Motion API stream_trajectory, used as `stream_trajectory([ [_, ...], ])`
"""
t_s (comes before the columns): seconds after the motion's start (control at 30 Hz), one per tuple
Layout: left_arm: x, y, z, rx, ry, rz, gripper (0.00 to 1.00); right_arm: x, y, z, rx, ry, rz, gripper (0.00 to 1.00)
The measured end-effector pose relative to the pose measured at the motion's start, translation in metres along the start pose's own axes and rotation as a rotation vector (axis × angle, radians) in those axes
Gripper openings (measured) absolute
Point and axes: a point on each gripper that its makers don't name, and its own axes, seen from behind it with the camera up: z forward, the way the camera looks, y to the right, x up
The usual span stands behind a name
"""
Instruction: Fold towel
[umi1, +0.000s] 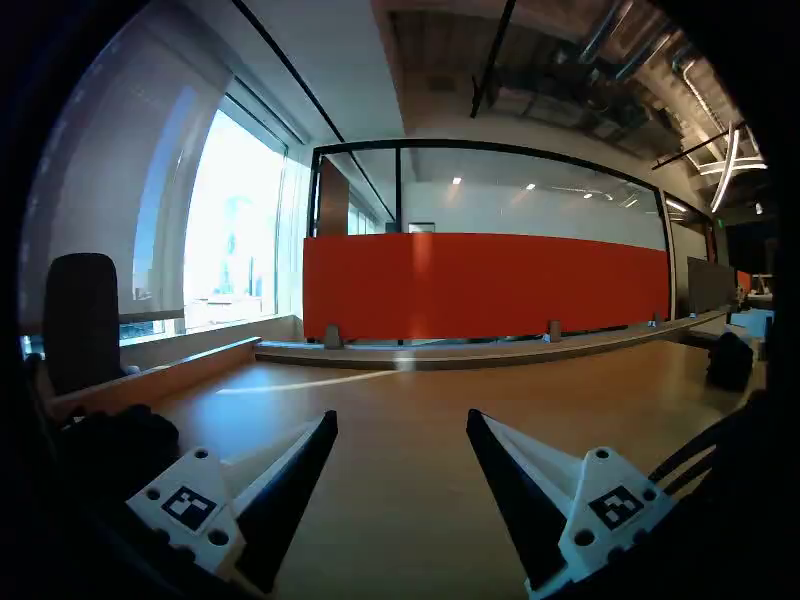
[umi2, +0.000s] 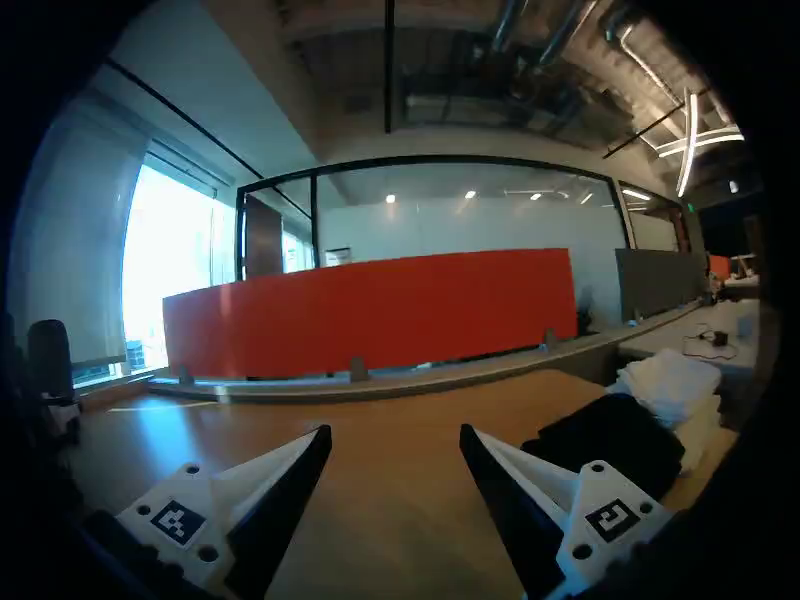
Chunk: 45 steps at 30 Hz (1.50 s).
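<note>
Two views look forward along a pair of hand-held tongs over a long wooden worktop (umi1: 420, 385) in an office, with an orange partition (umi1: 480, 285) across the far edge and a bright window (umi1: 235, 240) to one side. In the left gripper view, the left tongs (umi1: 400, 414) hover low over bare wood, the two white fingers spread wide apart, with nothing between them and nothing touching them. In the right gripper view, the right tongs (umi2: 395, 430) are spread just as wide and are also empty, poised above the bare worktop. The task's material lies off to the right side of that view: a heap of white towels (umi2: 675, 385) near the worktop's edge, with a dark cloth (umi2: 610, 440) lying in front of and against it, partly hidden behind the right finger of the right tongs. Whether the dark cloth is also a towel cannot be told for certain. A small dark lump (umi1: 730, 360) sits far to the right in the left gripper view; what it is cannot be made out. No towel is spread out in front of either pair of tongs, so folding appears not to have begun, and the step in hand looks like fetching a towel. The next move likely calls for swinging the right tongs toward the heap, closing on one towel's edge, and drawing it onto the open wood between both tongs to lay it flat.
</note>
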Motion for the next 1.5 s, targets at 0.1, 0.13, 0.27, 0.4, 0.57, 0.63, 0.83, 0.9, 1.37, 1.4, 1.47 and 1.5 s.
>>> stream_trajectory([
  [0.1, 0.000, 0.000, 0.000, 0.000, 0.000, 0.000, 0.96, -0.009, 0.000, 0.000, 0.003, -0.007, -0.005, 0.99],
  [0.13, 0.000, 0.000, 0.000, 0.000, 0.000, 0.000, 0.96, -0.011, 0.001, 0.000, 0.003, -0.009, -0.005, 0.99],
  [0.27, 0.000, 0.000, -0.001, 0.000, 0.000, 0.000, 0.96, -0.017, 0.003, 0.001, -0.002, -0.015, -0.001, 0.99],
  [0.4, 0.000, 0.000, -0.001, 0.000, 0.000, -0.001, 0.96, -0.019, 0.003, 0.002, -0.004, -0.016, 0.008, 0.99],
  [0.57, 0.000, 0.000, -0.001, 0.000, 0.000, -0.001, 0.96, -0.021, -0.001, 0.001, 0.004, -0.011, -0.017, 0.99],
  [0.63, 0.000, 0.000, -0.001, 0.000, 0.000, 0.000, 0.96, -0.021, -0.004, 0.000, 0.007, -0.010, -0.032, 0.99],
  [0.83, 0.000, 0.000, -0.001, 0.000, 0.000, 0.000, 0.96, -0.022, -0.011, -0.001, 0.013, -0.012, -0.076, 0.99],
  [0.9, 0.000, 0.000, -0.001, 0.000, 0.000, 0.000, 0.96, -0.023, -0.012, -0.001, 0.011, -0.012, -0.090, 0.99],
  [1.37, 0.000, 0.000, -0.001, 0.000, 0.000, 0.000, 0.96, -0.023, -0.016, 0.000, 0.009, -0.014, -0.110, 0.99],
  [1.4, 0.000, 0.000, 0.000, 0.000, 0.000, 0.000, 0.96, -0.023, -0.017, 0.000, 0.009, -0.014, -0.111, 0.99],
  [1.47, -0.001, 0.000, 0.000, 0.000, 0.000, 0.000, 0.96, -0.023, -0.017, -0.001, 0.009, -0.015, -0.110, 0.99],
  [1.5, -0.001, 0.000, 0.000, 0.000, 0.001, 0.000, 0.96, -0.023, -0.017, -0.001, 0.010, -0.015, -0.110, 0.99],
])
